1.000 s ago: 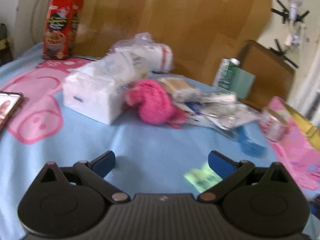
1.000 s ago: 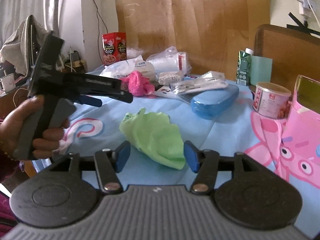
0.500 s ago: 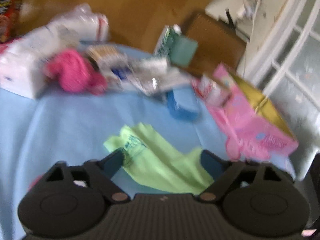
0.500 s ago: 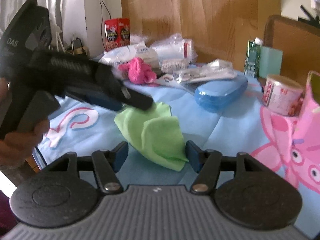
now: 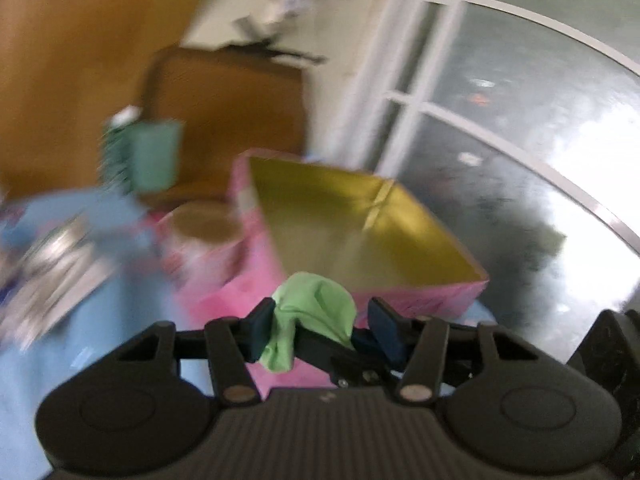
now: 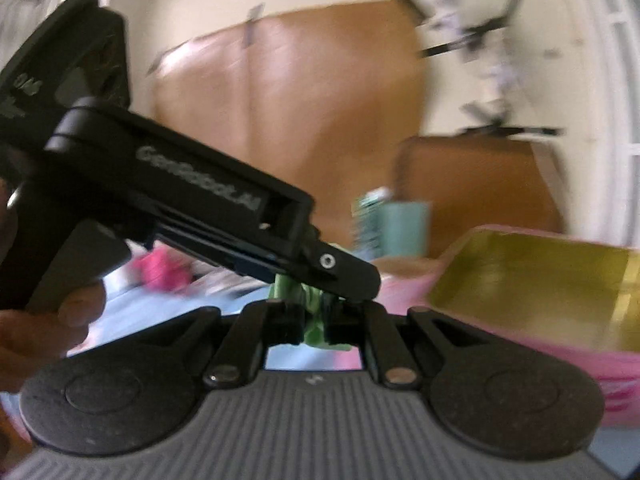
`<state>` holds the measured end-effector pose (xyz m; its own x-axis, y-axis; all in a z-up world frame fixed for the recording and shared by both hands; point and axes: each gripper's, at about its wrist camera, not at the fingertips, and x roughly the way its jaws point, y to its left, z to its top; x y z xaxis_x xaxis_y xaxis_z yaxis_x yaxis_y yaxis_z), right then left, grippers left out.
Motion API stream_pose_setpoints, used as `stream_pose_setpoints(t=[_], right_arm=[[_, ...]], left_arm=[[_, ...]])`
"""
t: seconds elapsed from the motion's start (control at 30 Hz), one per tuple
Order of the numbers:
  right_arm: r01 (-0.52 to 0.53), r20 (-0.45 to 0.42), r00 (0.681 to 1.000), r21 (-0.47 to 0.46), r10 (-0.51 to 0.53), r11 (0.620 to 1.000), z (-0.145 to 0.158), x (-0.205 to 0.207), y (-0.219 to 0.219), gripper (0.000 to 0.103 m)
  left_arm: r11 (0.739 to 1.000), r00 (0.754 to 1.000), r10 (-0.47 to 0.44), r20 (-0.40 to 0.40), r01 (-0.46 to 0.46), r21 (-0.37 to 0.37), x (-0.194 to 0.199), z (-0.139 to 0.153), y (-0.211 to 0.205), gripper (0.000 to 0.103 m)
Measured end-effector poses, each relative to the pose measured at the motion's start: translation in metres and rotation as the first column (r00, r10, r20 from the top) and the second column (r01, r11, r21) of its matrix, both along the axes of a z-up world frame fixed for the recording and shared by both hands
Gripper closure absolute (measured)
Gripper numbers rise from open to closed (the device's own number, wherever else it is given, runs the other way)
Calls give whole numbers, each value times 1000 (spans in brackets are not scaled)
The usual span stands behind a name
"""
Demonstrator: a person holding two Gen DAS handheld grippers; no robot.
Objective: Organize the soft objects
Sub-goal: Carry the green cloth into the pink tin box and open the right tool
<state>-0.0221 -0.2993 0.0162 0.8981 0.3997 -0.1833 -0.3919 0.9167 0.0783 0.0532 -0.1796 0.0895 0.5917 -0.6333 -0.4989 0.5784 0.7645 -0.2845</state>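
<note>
While both views are smearing with motion blur, the right gripper (image 6: 314, 328) is pinching a green cloth (image 5: 316, 308) between jaws drawn almost fully together. It is carrying the cloth in the air, just in front of the near edge of a pink box (image 5: 256, 248) whose open inside is showing gold.

The left gripper (image 5: 322, 326) is bracketing the same cloth with its jaws partly apart. One pad is touching the fabric, and a sliver of space is showing at the other, so it does not seem to be clamping. Seen from the right wrist camera, this tool is slanting down across the picture, held by the person's left hand (image 6: 48, 332), with its tip resting right over the cloth. The two tools appear to be meeting there so that one steadies or gathers the loose fabric while the other bears its weight, most likely for dropping it into the box.

The cloth is looking light lime green, thin and limp. It is bunching into a rounded puff above the jaws and trailing a narrow tail below them. No print or label can be made out through the blur.

Behind, a blue tablecloth (image 5: 60, 360) is covering the surface, and a pink fluffy item (image 6: 160, 268) is lying well apart from the box.
</note>
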Motion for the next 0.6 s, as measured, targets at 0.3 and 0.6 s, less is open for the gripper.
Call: stream_pose_setpoints(t=[0.3, 0.6], right_arm=[[345, -66, 937, 2, -344, 939, -3, 39, -104, 60], [421, -68, 907, 75, -417, 904, -22, 17, -113, 19]], left_arm=[[995, 996, -70, 61, 65, 76, 37, 3, -126, 2], [996, 997, 79, 11, -78, -50, 24, -7, -12, 0]])
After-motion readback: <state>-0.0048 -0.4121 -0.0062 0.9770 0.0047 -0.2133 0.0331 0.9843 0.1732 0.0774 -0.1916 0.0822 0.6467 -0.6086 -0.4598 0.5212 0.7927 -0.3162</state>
